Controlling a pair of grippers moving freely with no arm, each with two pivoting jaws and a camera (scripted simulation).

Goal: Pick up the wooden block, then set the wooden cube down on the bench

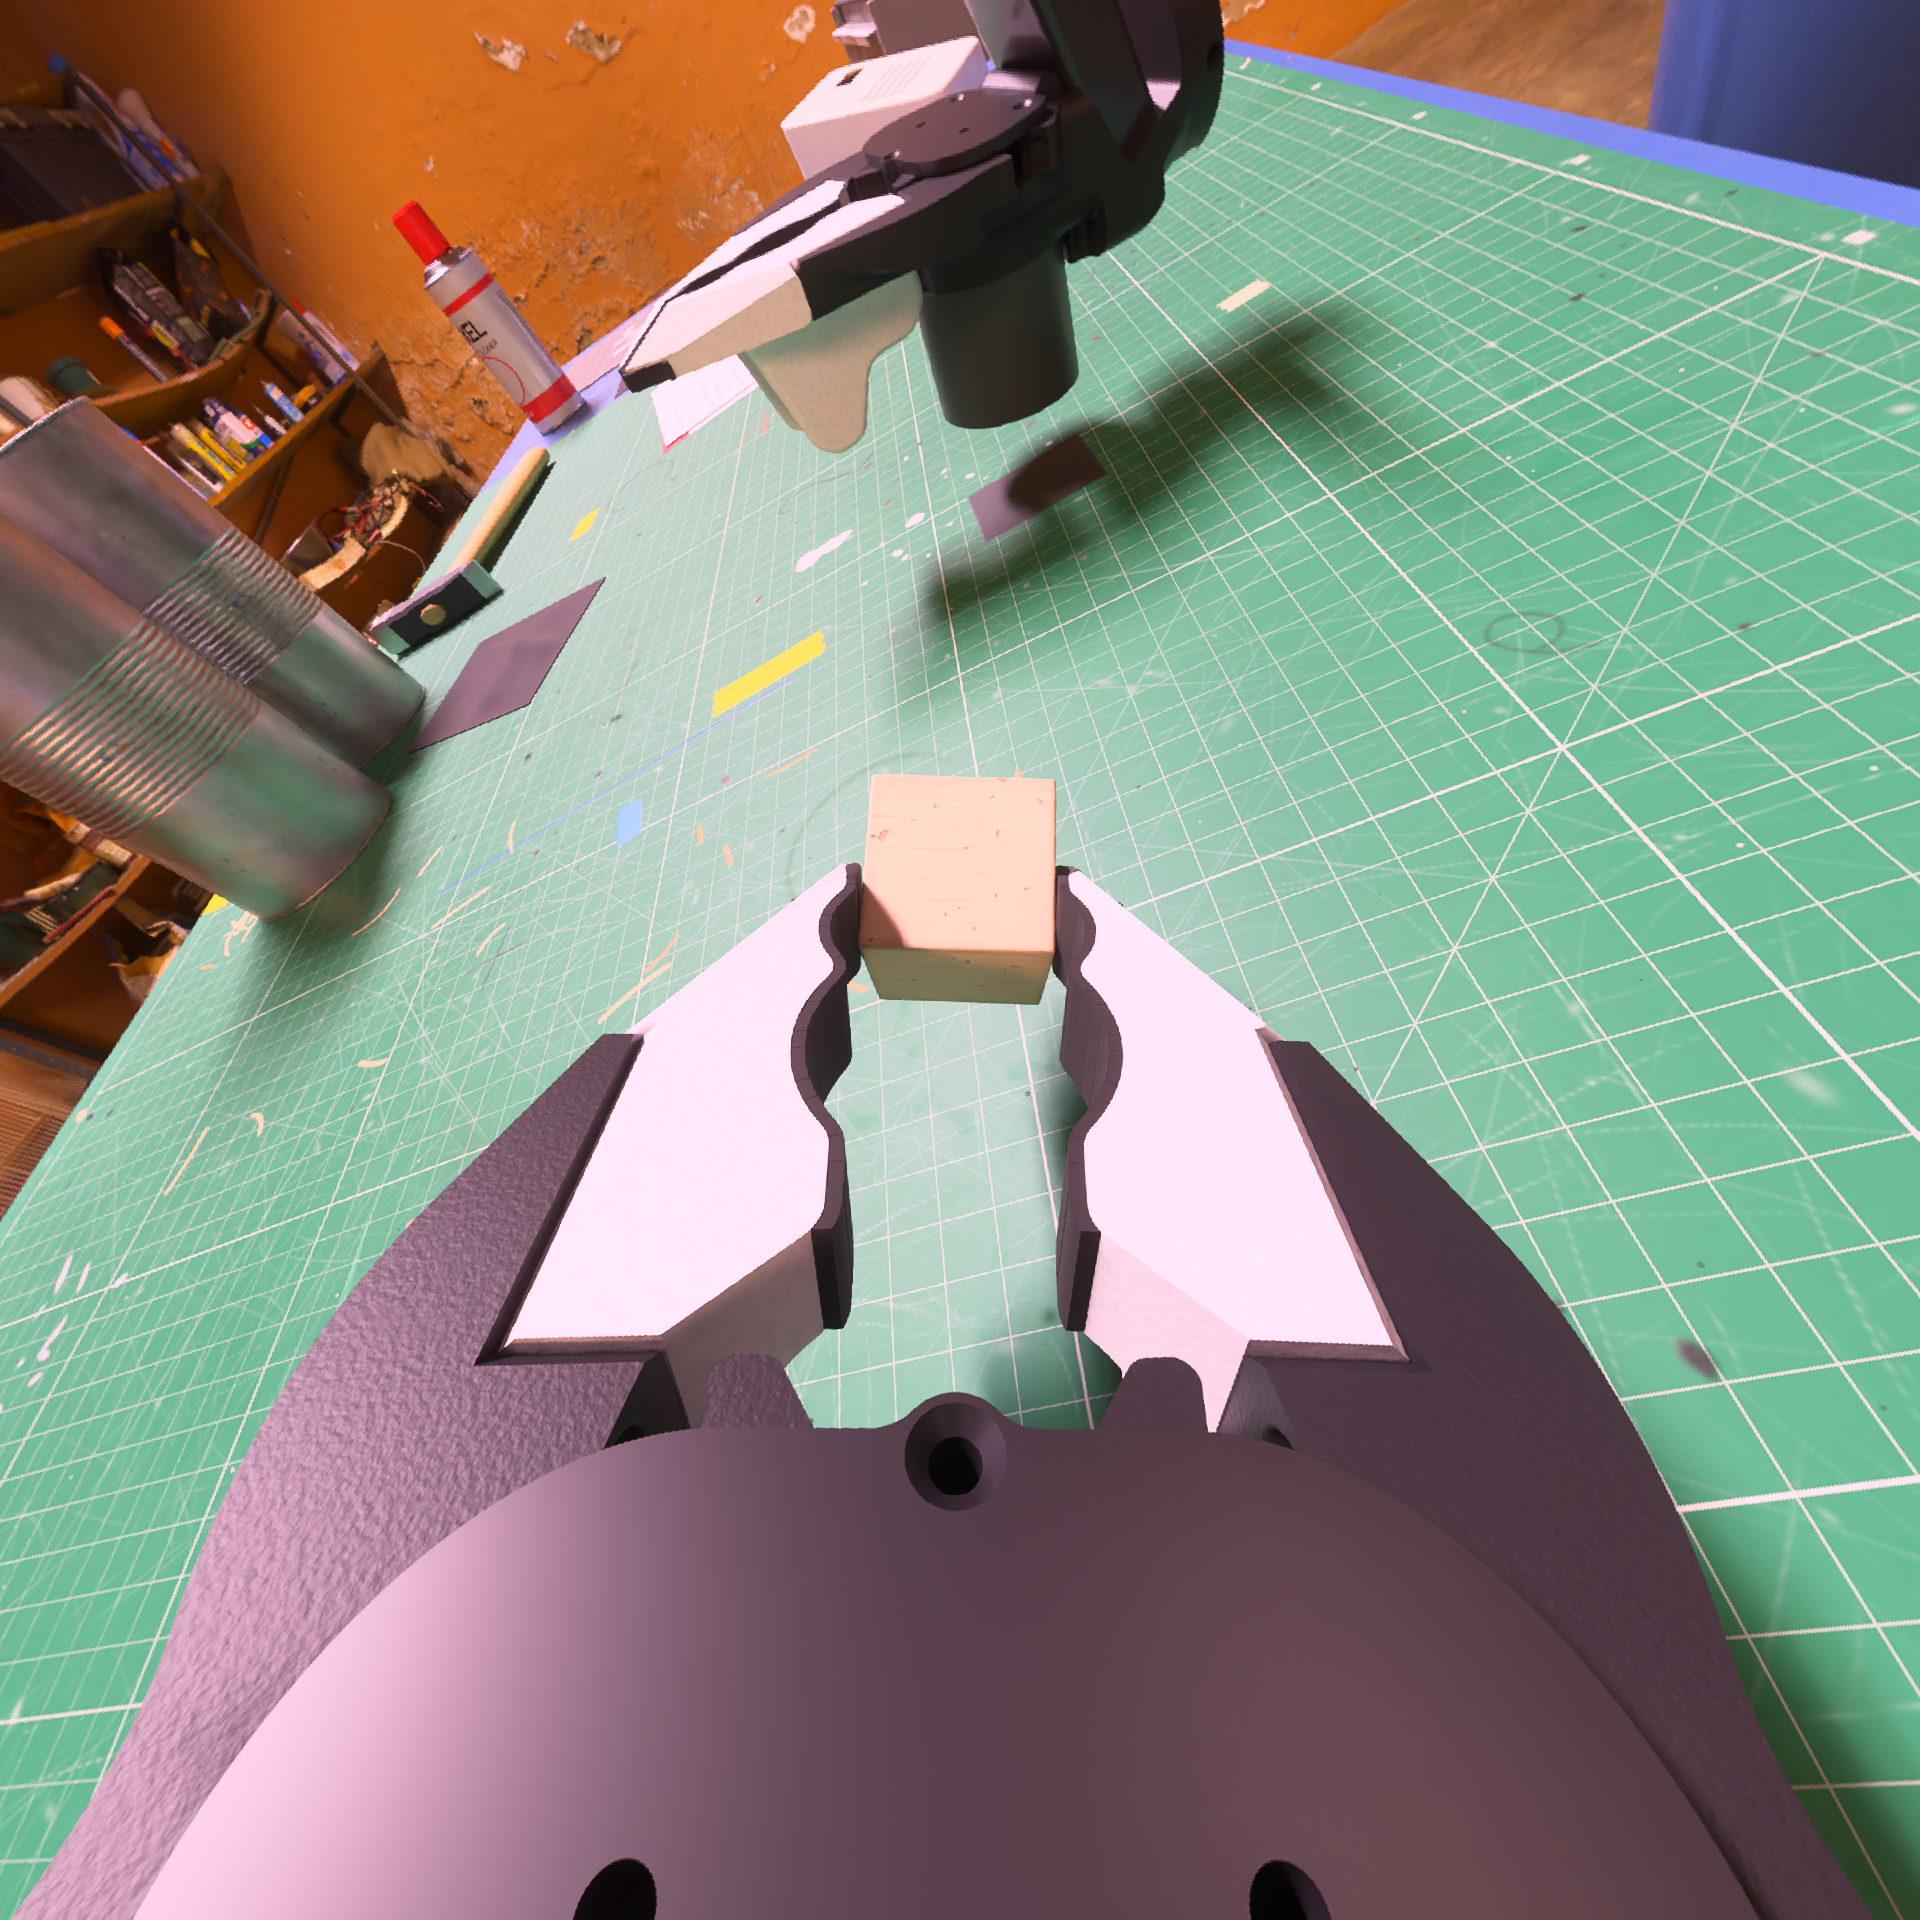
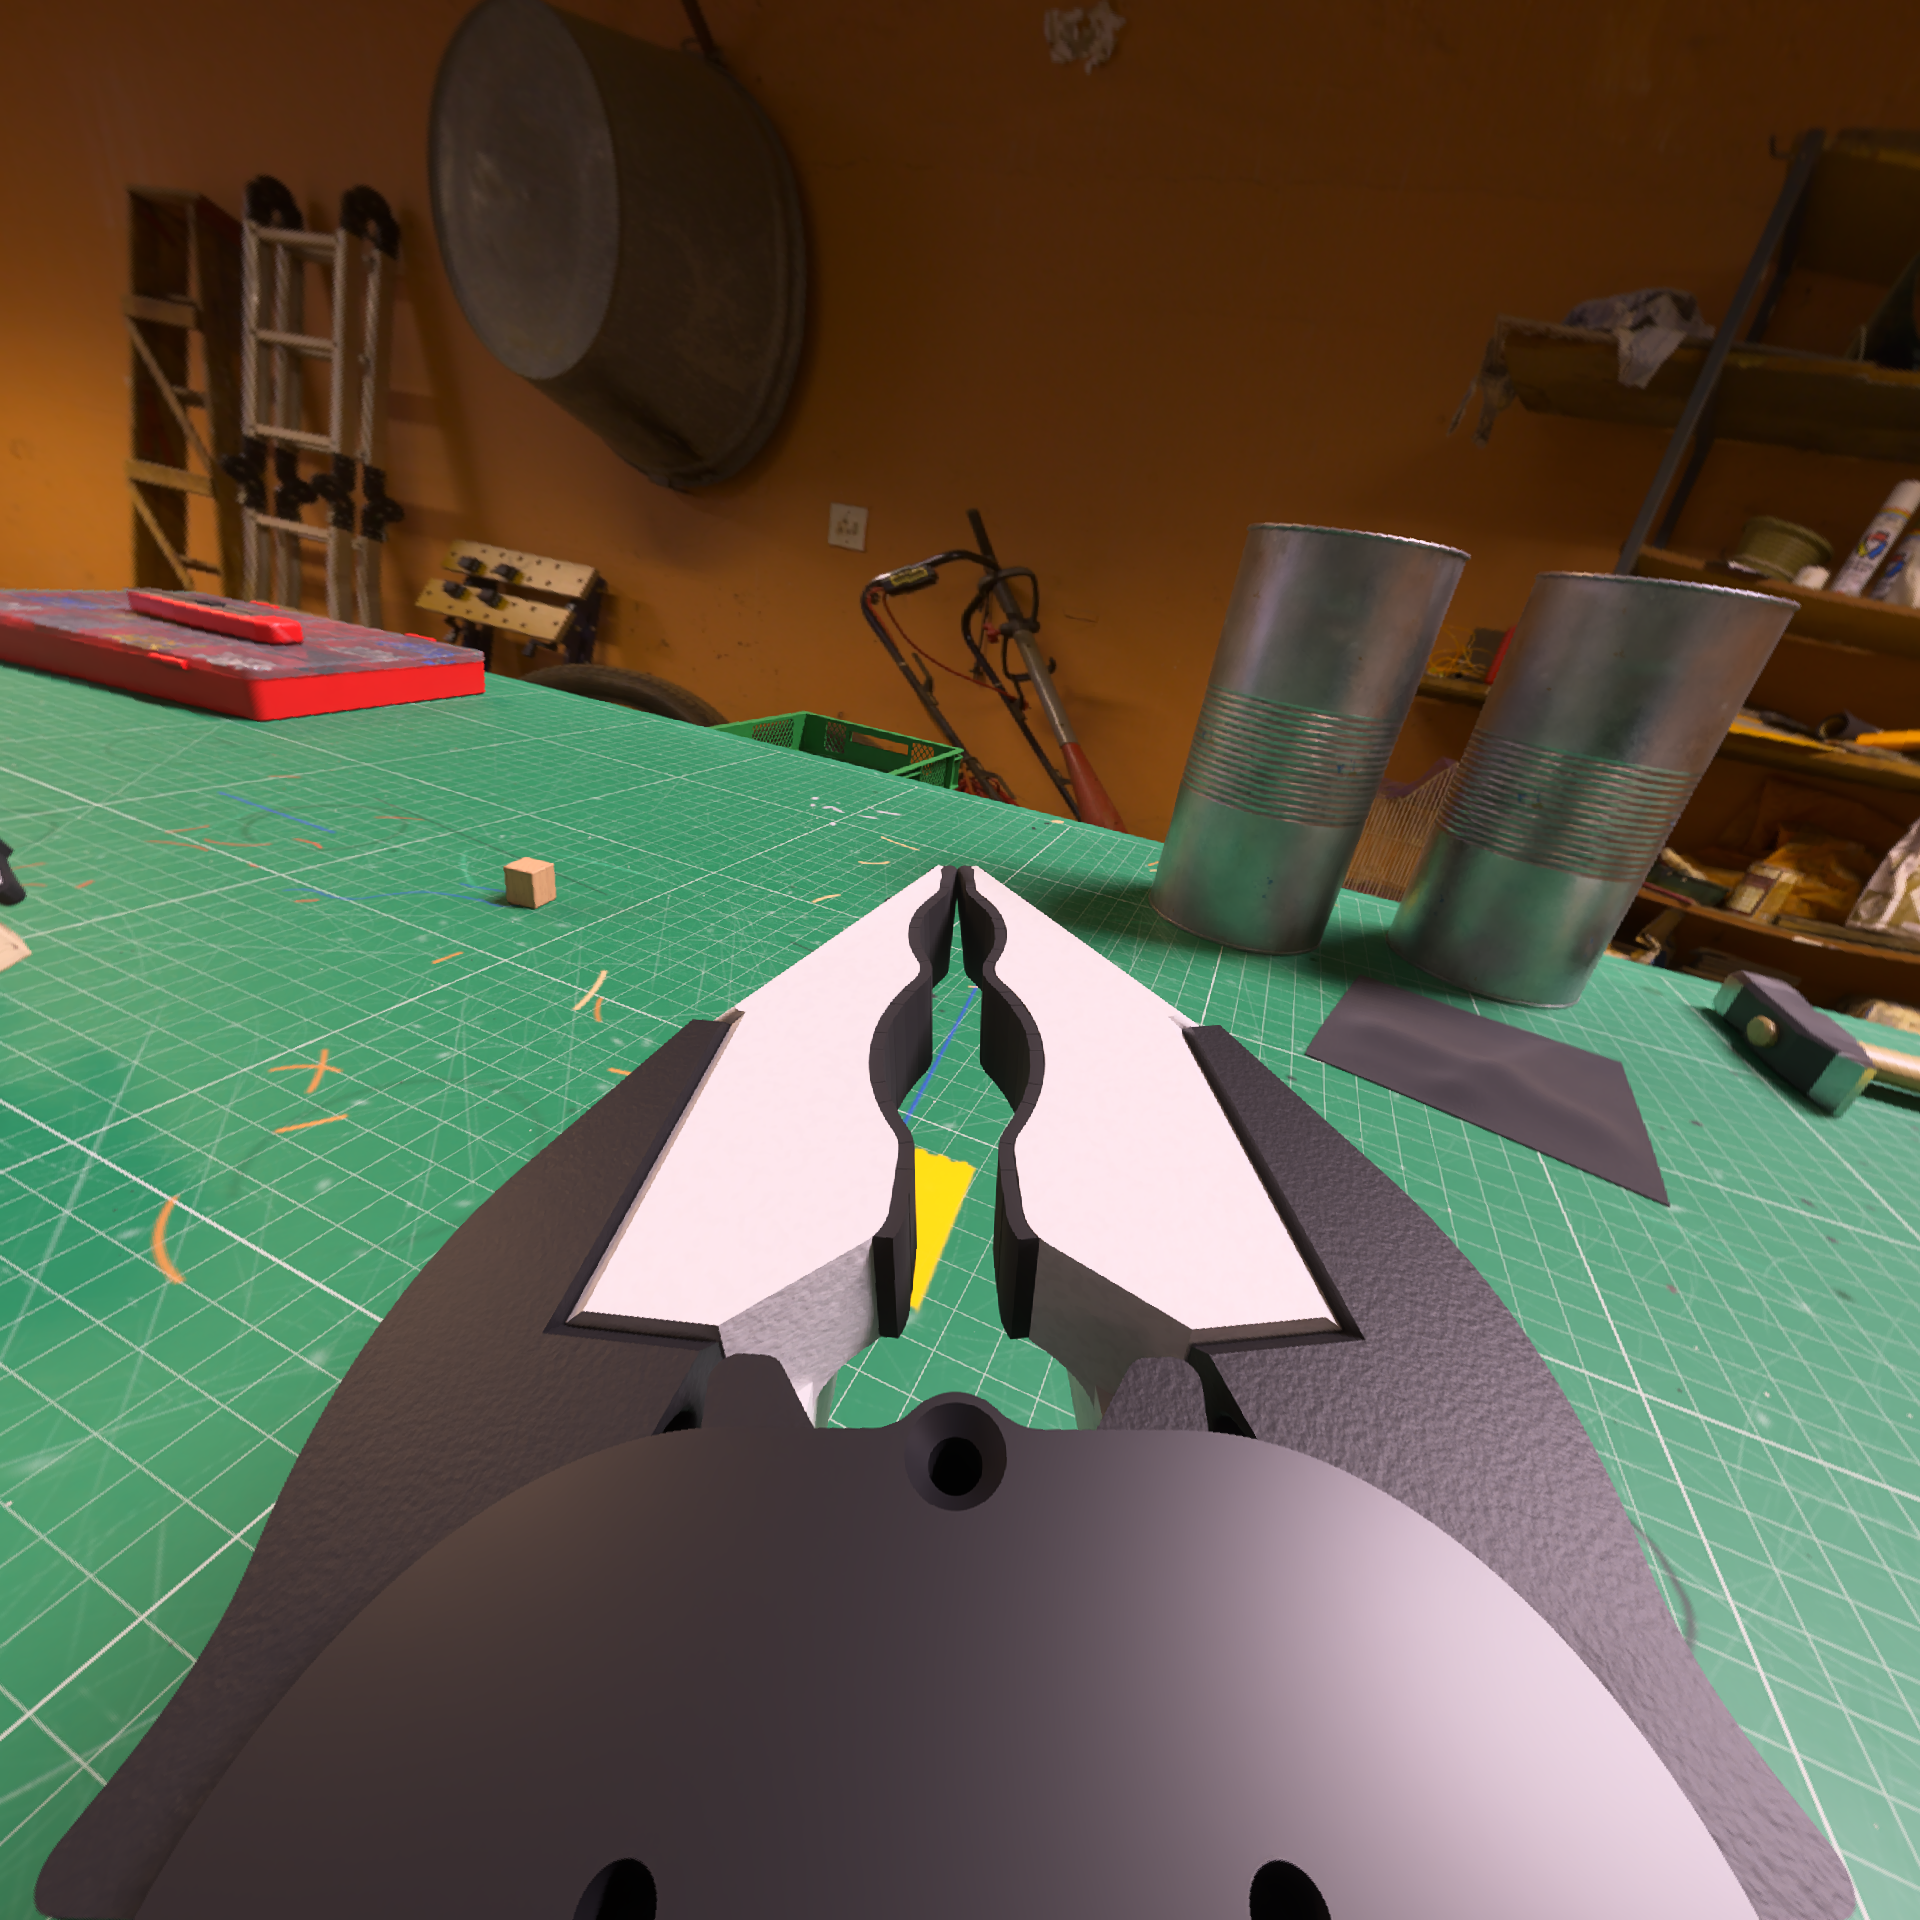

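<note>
**Wooden block between the left jaws, right gripper idle**

In the left wrist view the wooden block point(image 1: 958, 891) sits at the tips of the left gripper point(image 1: 958, 914), at about 12 o'clock from the camera. The jaws stand at a narrow-to-middle opening, one tip on each side face of the block, and they seem to touch it. I cannot tell for sure whether the block rests on the green counter point(image 1: 1455, 935) or is a little above it. In the right wrist view it appears on the counter surface at about 10 o'clock point(image 2: 530, 882), well apart from the right gripper point(image 2: 954, 883), and the left jaws are not visible around it there.

The right gripper hovers over the counter with its jaws nearly together and nothing between them.

My judgement of the block: it is small, pale and solid, so probably light and stiff, not fragile. The faces are flat and smooth, so it may slip if only the very tips press it. A better hold is on two opposite flat sides, near their middle, with the block a bit deeper between the jaws. Because it is a cube, a grip on the edges or corners could make it turn.

Two metal cans point(image 1: 187, 707) stand at 9 o'clock, near but not in the way.
</note>
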